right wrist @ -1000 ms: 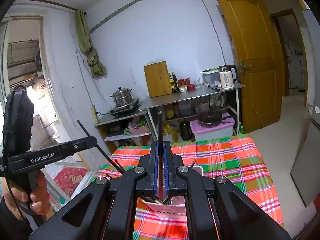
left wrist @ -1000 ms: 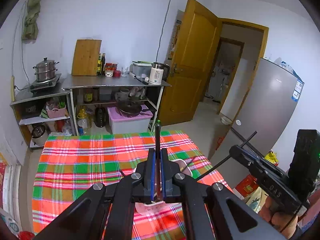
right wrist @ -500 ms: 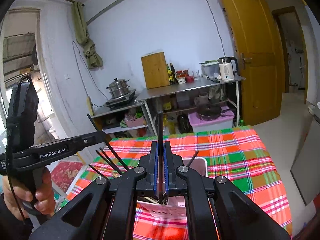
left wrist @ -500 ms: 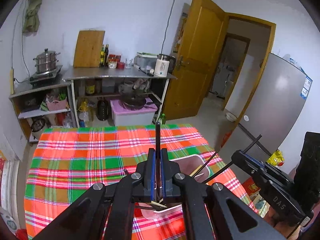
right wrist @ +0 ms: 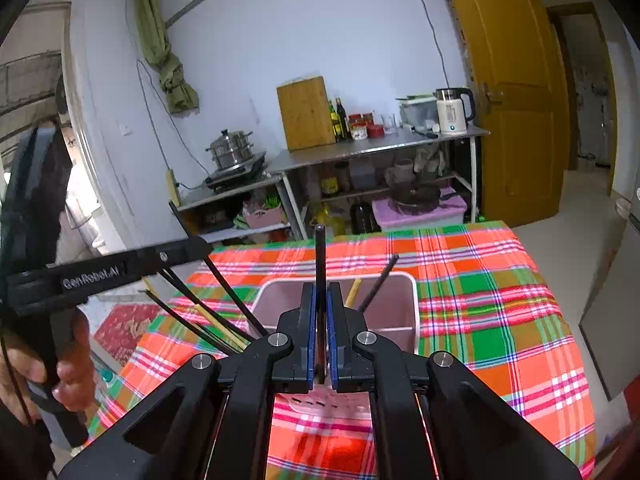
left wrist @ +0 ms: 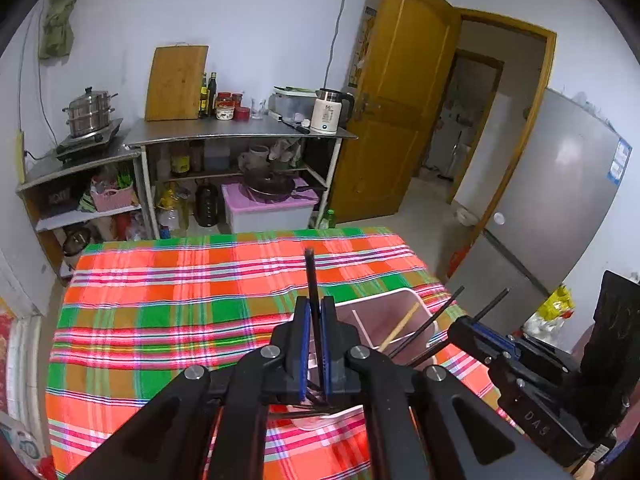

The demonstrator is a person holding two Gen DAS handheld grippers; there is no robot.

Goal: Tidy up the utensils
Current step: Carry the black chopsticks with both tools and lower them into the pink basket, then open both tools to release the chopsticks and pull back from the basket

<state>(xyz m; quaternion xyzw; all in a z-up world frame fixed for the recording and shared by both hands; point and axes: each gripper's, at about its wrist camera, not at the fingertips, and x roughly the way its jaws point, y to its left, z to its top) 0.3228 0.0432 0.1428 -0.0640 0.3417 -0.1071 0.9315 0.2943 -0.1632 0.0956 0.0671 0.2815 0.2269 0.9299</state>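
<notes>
Claws (left wrist: 315, 320) (right wrist: 320, 312) clamp chopsticks over pink bin (right wrist: 414, 304) rim.

Holder (right wrist: 404, 304): pale pink bin, upright on the plaid cloth.
Chopsticks (right wrist: 376, 282): dark and wooden sticks leaning inside, tips above the rim.

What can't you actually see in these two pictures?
- Lower ends of both held black chopsticks: hidden behind each camera's own gripper, left gripper and right gripper.
- Near half of the pink bin: covered by gripper bodies.
</notes>
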